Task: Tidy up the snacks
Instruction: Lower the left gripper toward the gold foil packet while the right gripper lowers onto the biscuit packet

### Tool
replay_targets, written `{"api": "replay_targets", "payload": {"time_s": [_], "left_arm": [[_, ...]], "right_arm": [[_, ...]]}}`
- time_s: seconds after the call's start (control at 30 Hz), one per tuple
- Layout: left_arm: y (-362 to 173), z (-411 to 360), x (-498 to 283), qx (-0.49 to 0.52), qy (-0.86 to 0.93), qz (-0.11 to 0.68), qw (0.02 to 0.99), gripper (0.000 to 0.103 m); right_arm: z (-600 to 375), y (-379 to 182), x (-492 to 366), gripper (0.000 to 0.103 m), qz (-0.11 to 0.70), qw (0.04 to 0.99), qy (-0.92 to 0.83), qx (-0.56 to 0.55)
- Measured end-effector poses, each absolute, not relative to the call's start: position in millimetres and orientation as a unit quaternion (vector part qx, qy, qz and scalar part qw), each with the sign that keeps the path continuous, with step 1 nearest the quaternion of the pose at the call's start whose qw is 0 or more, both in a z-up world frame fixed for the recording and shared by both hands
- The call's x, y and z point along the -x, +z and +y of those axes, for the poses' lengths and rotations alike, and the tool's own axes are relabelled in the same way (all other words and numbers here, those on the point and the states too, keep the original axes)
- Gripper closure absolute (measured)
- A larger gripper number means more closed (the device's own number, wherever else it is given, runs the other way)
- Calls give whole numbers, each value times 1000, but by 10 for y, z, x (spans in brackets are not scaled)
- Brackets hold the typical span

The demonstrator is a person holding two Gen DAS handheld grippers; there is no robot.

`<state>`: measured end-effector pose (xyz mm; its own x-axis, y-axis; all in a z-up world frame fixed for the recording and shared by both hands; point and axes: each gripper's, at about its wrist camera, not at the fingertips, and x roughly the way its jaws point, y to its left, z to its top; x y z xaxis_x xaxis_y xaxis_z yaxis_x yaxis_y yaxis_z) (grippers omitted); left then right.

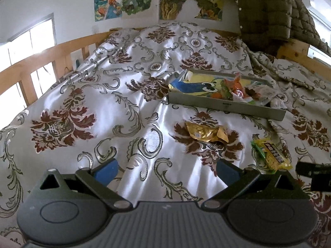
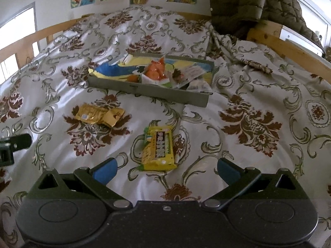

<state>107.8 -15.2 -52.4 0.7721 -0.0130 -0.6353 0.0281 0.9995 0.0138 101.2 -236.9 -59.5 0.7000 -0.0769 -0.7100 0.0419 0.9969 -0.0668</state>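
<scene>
Snacks are mostly sorted already: from the left wrist view a few wrappers sit inside the grey tray [image 1: 225, 105] further up the bed, while a gold packet [image 1: 204, 133] and a yellow packet [image 1: 271, 153] lie loose on the patterned bedspread [image 1: 128, 95] in front of it. Left gripper [image 1: 166, 170] hangs over bare fabric with its fingers spread wide, nothing in them, and the gold packet is a bit ahead and to its right. Switching to the right wrist view, the yellow packet [image 2: 158, 147] sits just ahead of the right gripper [image 2: 166, 170], pretty much lined up between the blue pads [image 2: 104, 170], which are also spread and empty. Gold packet [image 2: 99, 114] is off to the left, tray [image 2: 149, 91] beyond both. Looks to me like the pickup step for the yellow one: push forward and down, pinch it across its width, then carry it to the tray.
</scene>
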Motion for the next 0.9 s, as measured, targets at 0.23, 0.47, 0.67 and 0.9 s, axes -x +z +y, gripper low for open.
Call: {"api": "replay_targets", "payload": {"time_s": [0.23,0.47,0.67,0.9], "left_arm": [[-552,-187,-1228,-8,-26,330,943,0],[-606,-228,-1525,-14,-54,309,949,0],[-679,-316,-1905,-25,-92,288,953,0],[-910,-316,-2256,-19,-116,309,944,0]], "right_arm": [[-2343,-585,-1026,1,369,929,4,8],[-2301,-544,-1224,1,342,939,28,19],[-2394,-613,-1387,1,345,938,22,-1],[-2407,-728,-1606,1,349,937,28,-8]]}}
